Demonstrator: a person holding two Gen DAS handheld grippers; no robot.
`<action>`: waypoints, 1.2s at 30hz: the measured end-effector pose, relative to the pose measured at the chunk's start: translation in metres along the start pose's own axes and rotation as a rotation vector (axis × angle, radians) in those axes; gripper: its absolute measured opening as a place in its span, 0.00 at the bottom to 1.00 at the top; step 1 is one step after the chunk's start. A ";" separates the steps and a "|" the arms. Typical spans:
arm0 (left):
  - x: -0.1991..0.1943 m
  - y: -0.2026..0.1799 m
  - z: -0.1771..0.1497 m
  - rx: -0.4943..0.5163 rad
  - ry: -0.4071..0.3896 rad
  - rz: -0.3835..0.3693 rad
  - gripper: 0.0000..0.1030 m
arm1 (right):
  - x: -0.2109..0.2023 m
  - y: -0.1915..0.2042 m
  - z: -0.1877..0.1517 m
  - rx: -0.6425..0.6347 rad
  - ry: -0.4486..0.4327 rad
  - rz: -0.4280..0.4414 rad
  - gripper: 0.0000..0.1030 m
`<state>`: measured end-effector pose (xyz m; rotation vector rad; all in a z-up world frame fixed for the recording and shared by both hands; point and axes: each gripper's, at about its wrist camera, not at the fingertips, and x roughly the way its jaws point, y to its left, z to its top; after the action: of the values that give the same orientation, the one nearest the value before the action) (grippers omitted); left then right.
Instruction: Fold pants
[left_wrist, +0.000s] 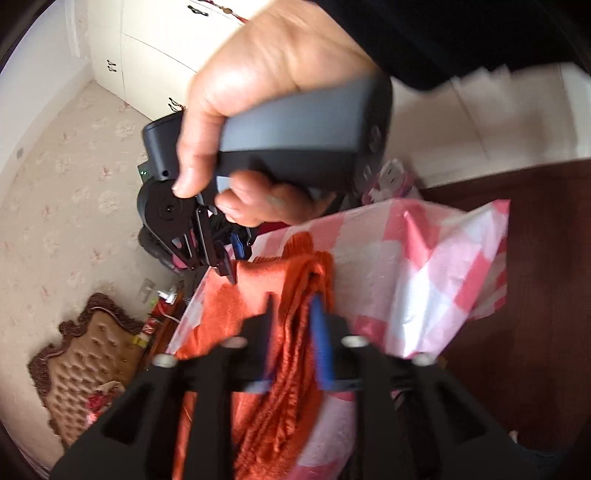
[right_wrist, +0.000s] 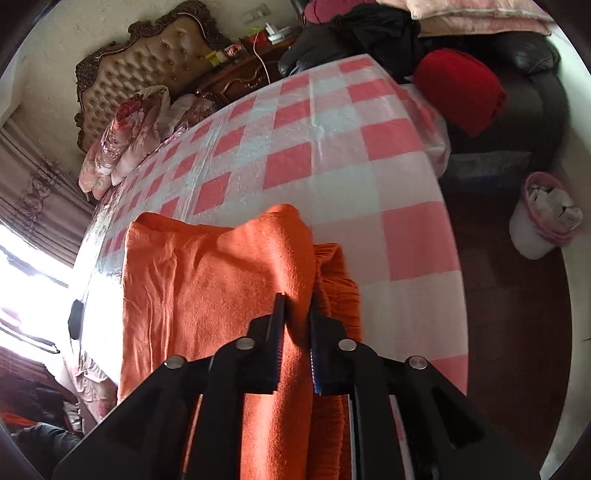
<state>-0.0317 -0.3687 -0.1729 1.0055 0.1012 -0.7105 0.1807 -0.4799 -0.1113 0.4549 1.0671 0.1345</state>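
Note:
The orange pants (right_wrist: 207, 280) lie on the pink-and-white checked cover (right_wrist: 332, 155) of the bed. My right gripper (right_wrist: 297, 314) is shut on a raised fold of the pants near their right edge. My left gripper (left_wrist: 291, 314) is shut on a bunched ribbed edge of the pants (left_wrist: 295, 332). In the left wrist view the right gripper (left_wrist: 225, 266) appears held in a hand (left_wrist: 273, 92), its tips on the pants' far edge. The two grippers hold the cloth close together.
A tufted brown headboard (right_wrist: 147, 62) and a floral quilt (right_wrist: 125, 136) stand at the bed's far end. A red cushion (right_wrist: 461, 88) lies on a dark sofa. A pink bin (right_wrist: 543, 218) stands on the dark wood floor (right_wrist: 517, 332). White wardrobes (left_wrist: 147, 55) are behind.

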 end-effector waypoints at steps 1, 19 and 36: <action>-0.009 0.009 0.001 -0.041 -0.022 -0.023 0.37 | -0.007 0.001 -0.001 -0.007 -0.033 -0.028 0.26; 0.157 0.279 -0.187 -0.883 0.313 -0.342 0.06 | -0.001 0.052 -0.100 -0.201 -0.286 -0.432 0.39; 0.022 0.213 -0.163 -0.844 0.178 -0.280 0.24 | -0.032 0.078 -0.057 -0.241 -0.347 -0.393 0.49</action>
<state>0.1487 -0.1783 -0.1140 0.2370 0.6520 -0.7298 0.1241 -0.4026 -0.0753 0.0406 0.7683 -0.1591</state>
